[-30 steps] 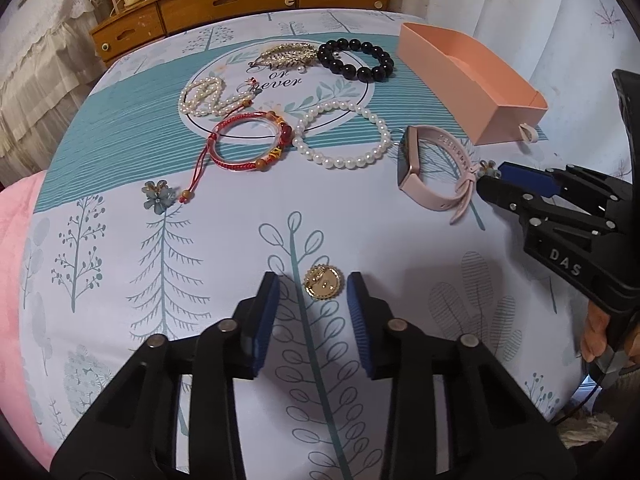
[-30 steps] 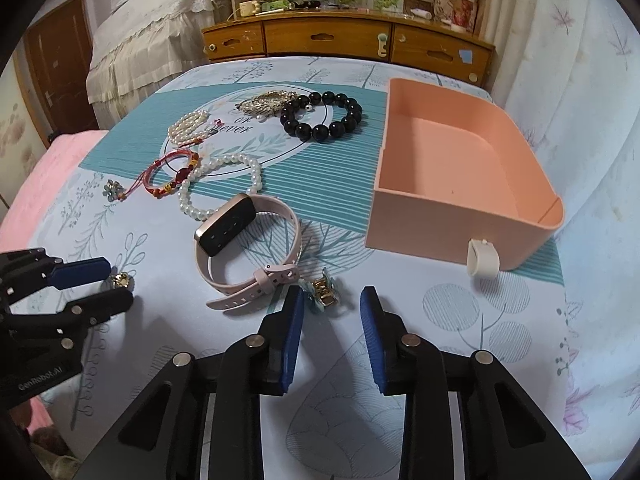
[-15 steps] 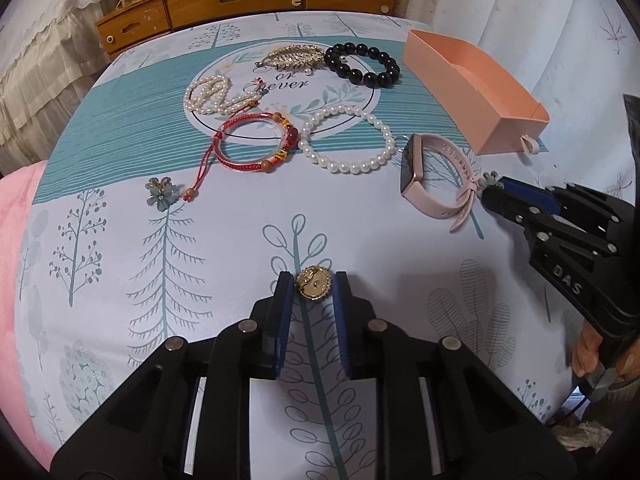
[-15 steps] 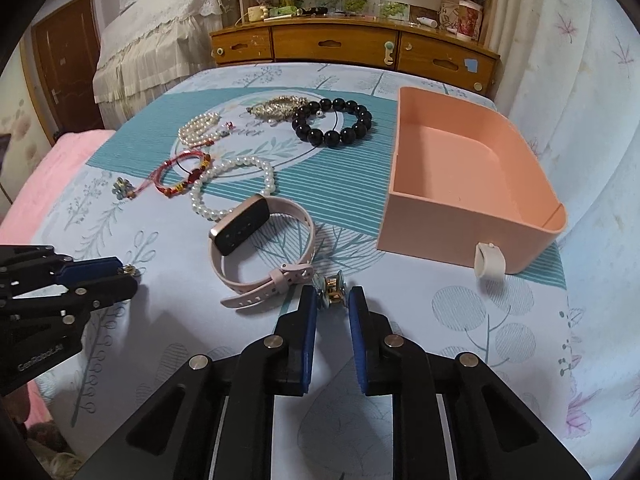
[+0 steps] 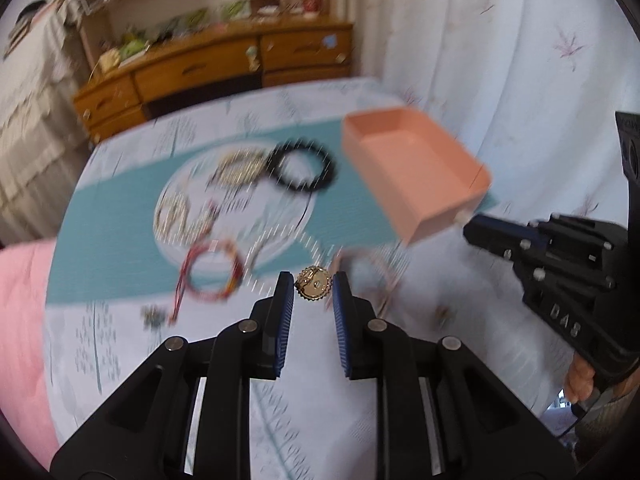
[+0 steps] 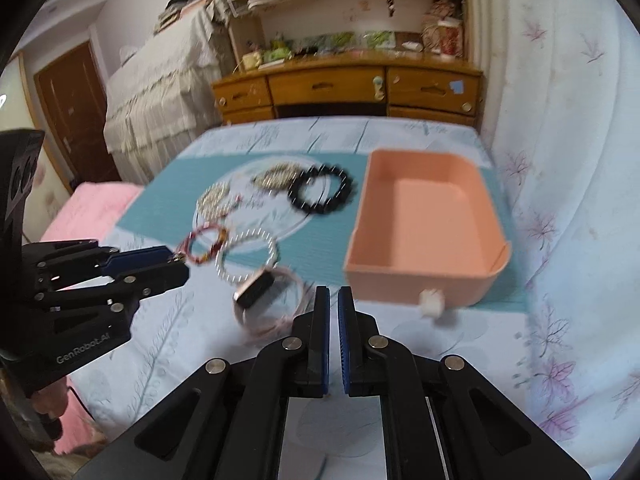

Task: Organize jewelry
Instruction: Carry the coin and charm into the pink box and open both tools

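Observation:
My left gripper (image 5: 313,289) is shut on a round gold brooch (image 5: 313,284) and holds it lifted above the bed. My right gripper (image 6: 333,300) is shut with its jaws nearly touching; the small earring it closed on is hidden between the pads. The empty pink box (image 6: 424,224) sits on the right of the bed, also in the left wrist view (image 5: 412,172). On the bedspread lie a black bead bracelet (image 6: 322,194), a white pearl bracelet (image 6: 246,256), a red cord bracelet (image 6: 204,246), a pink watch (image 6: 264,298), a pearl strand (image 6: 214,200) and a gold leaf brooch (image 6: 276,176).
A small flower piece (image 5: 152,314) lies left on the bedspread. A wooden dresser (image 6: 344,88) stands behind the bed. A white curtain (image 6: 560,160) hangs on the right. A pink blanket (image 5: 20,340) covers the left edge.
Both grippers have risen off the bedspread and tilted up toward the box. The left one carries the gold brooch up. The right jaws have closed further.

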A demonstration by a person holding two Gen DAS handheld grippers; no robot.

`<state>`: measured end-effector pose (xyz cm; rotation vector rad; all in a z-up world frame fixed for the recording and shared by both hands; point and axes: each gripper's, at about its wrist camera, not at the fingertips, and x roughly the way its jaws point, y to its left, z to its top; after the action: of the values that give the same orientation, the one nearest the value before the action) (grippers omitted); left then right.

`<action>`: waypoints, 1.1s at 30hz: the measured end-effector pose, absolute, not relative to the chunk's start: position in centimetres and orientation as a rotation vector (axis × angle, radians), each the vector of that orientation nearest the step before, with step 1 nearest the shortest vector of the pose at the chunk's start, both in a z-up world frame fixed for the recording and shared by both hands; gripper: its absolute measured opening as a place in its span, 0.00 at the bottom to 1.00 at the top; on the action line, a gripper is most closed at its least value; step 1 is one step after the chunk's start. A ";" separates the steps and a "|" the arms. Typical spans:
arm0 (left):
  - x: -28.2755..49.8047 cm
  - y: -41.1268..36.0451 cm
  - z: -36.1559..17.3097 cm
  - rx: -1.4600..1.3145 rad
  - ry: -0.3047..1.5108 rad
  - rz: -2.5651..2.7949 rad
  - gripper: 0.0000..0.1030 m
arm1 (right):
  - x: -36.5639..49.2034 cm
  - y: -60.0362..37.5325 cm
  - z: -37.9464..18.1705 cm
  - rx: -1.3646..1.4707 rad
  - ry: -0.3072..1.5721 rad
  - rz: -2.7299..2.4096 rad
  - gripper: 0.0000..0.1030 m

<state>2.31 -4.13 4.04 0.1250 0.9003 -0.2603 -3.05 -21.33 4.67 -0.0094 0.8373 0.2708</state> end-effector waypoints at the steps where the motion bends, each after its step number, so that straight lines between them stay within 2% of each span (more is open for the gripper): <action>1: 2.8 -4.8 4.6 0.129 0.885 -0.269 0.17 | -2.9 -21.8 5.3 -0.001 0.833 0.270 0.05; 6: 5.9 -7.9 6.9 0.124 0.864 -0.308 0.17 | -2.9 -23.2 6.8 -0.015 0.832 0.272 0.05; 12: 10.1 -12.4 6.9 0.136 0.906 -0.354 0.17 | -3.7 -23.3 4.1 -0.010 0.948 0.331 0.05; 14: 11.5 -14.1 6.0 0.155 0.927 -0.362 0.17 | -4.0 -23.3 3.2 -0.011 0.977 0.344 0.09; 19: 13.9 -17.5 3.0 0.202 1.006 -0.406 0.18 | -5.6 -23.9 2.0 -0.016 0.994 0.355 0.37; 23: 14.4 -18.5 0.9 0.215 1.075 -0.448 0.19 | -6.2 -22.9 1.1 -0.047 0.996 0.367 0.37; 25: 14.2 -18.5 0.3 0.237 1.091 -0.441 0.25 | -6.5 -22.5 0.7 -0.064 1.001 0.382 0.37; 29: 13.3 -17.5 0.7 0.229 1.069 -0.471 0.27 | -6.0 -21.2 -0.5 -0.096 1.012 0.392 0.37; 33: 12.1 -15.1 2.2 0.200 1.022 -0.440 0.45 | -5.8 -20.2 -1.5 -0.127 1.017 0.400 0.37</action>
<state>12.08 -15.11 2.20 0.2001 1.0218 -0.4399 -5.75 -20.19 -1.46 -0.1274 1.0172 0.3999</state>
